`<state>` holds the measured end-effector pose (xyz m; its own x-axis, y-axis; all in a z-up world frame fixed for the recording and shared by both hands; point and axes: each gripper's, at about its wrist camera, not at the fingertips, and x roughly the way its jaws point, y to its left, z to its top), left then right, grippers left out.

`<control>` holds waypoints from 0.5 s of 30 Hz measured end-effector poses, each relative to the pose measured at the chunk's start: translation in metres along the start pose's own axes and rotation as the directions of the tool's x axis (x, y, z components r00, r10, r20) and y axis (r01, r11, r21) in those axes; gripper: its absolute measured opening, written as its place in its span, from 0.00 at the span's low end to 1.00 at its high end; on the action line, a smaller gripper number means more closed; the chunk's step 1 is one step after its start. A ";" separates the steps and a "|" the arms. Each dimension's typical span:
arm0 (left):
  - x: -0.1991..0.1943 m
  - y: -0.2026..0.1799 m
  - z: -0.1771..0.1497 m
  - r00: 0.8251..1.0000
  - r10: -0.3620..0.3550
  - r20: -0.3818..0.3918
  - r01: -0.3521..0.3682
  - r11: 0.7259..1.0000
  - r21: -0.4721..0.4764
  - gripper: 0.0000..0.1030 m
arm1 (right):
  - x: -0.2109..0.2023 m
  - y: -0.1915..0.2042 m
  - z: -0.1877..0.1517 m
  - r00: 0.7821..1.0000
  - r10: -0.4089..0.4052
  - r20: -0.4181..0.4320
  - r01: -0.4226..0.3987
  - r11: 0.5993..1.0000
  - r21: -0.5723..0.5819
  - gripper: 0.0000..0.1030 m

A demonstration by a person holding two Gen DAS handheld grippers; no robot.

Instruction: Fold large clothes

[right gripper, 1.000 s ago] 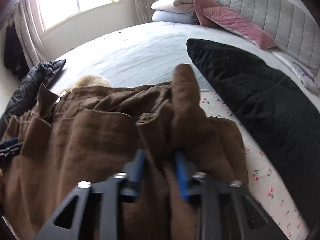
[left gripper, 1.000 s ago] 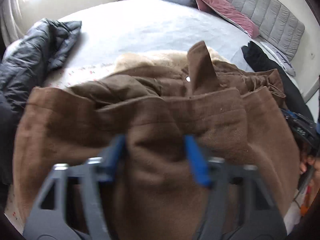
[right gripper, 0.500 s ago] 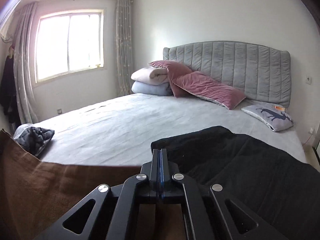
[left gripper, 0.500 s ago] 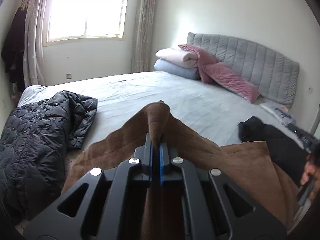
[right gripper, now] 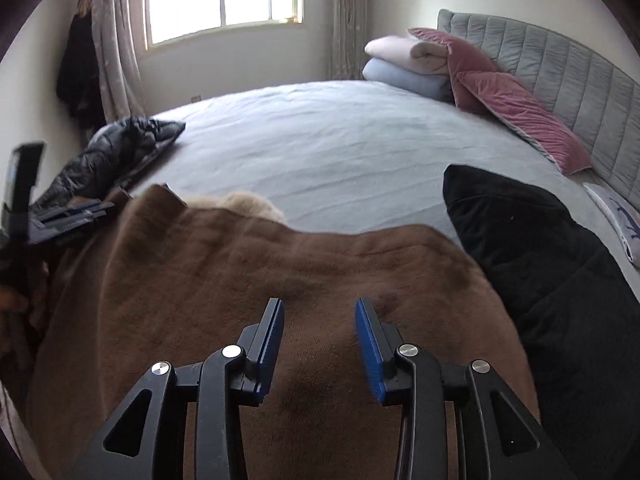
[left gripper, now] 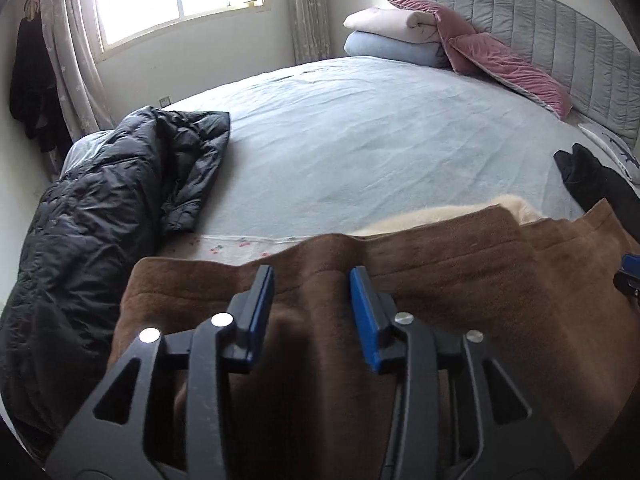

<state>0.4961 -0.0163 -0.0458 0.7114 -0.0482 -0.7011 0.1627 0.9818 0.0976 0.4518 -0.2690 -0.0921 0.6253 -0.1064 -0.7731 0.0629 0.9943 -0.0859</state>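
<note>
Presently noted: left gripper [left gripper: 312, 280] parted wide above brown coat [left gripper: 440, 280], gripping nothing. Right gripper [right gripper: 320, 312] likewise spread, empty, over same coat [right gripper: 280, 280]. Coat lying flat on near edge of bed [right gripper: 340, 140]; black jacket [left gripper: 100, 220] at left, black garment [right gripper: 560, 260] at right.

— How many garments lie on the bed [left gripper: 360, 140]?
— Four: one brown coat [right gripper: 280, 280], one black puffer jacket [left gripper: 100, 216], one black plush garment [right gripper: 560, 260], and one cream fleecy piece [left gripper: 460, 212] peeking out beyond the coat.
— And at the headboard [right gripper: 580, 76]?
— Two pink velvet pillows [right gripper: 520, 120], plus two folded blankets [right gripper: 404, 62], one pale pink on one light blue. One small printed cushion [right gripper: 624, 224] too.
— Grippers?
— Two: left gripper [left gripper: 312, 292], right gripper [right gripper: 319, 322].
</note>
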 end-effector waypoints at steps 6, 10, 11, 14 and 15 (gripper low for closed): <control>0.025 0.117 -0.025 0.978 -0.081 -0.194 0.029 0.967 -0.254 0.01 | 0.032 -0.108 -0.027 0.997 -0.020 -0.079 0.043 0.951 0.307 0.27; -0.012 0.114 -0.028 0.977 -0.109 -0.182 0.073 0.978 -0.197 0.43 | -0.006 -0.113 -0.026 0.996 -0.069 -0.058 0.081 0.967 0.243 0.36; -0.026 0.113 -0.028 0.978 -0.133 -0.162 0.099 0.975 -0.198 0.57 | -0.019 -0.116 -0.029 0.998 -0.054 -0.043 0.063 0.968 0.244 0.41; -0.078 0.105 -0.034 0.978 -0.191 -0.081 0.174 0.968 -0.180 0.82 | -0.051 -0.124 -0.047 0.999 0.025 -0.020 -0.019 0.962 0.273 0.66; -0.092 0.103 -0.038 0.974 -0.214 -0.078 0.198 0.965 -0.169 0.83 | -0.062 -0.129 -0.053 0.999 0.050 -0.023 -0.041 0.958 0.284 0.68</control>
<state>0.4211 0.0968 0.0021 0.6043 -0.2425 -0.7590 0.1825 0.9694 -0.1643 0.3644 -0.3909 -0.0665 0.6099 -0.0570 -0.7904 0.2551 0.9584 0.1278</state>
